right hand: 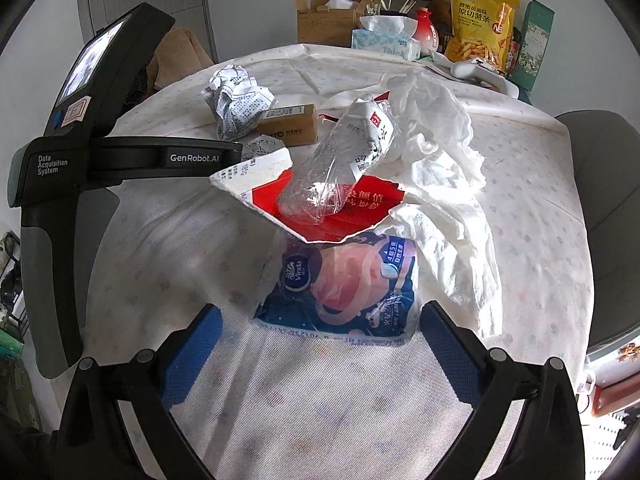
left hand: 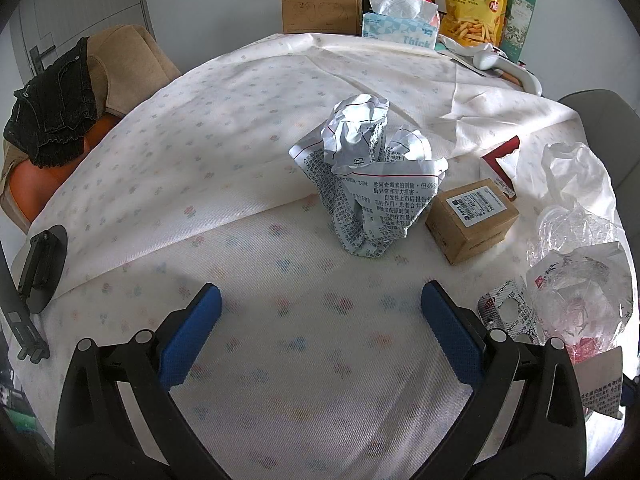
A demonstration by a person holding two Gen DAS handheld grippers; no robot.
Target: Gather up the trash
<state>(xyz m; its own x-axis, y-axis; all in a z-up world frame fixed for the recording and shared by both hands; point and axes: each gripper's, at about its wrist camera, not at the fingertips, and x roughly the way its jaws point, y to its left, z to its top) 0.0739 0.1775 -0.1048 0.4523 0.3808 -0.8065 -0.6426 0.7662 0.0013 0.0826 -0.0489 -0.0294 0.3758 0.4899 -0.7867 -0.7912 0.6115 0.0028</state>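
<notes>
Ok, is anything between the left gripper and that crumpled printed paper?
Nothing visible. The left gripper is open, with only bare tablecloth between it and the crumpled paper. The small cardboard box sits just right of the paper.

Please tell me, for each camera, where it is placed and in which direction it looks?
Left wrist: on the left tool, open, facing the crumpled leaflet on the table.
Right wrist: on the right tool, open, facing the blue tissue wrapper; the left tool's body shows at left.
Both show the leaflet, the brown box and the chips bag.

A home dining table: patterned tablecloth point(left hand: 248, 92), tissue box point(left hand: 400, 24), snack bag point(left hand: 476, 4).
</notes>
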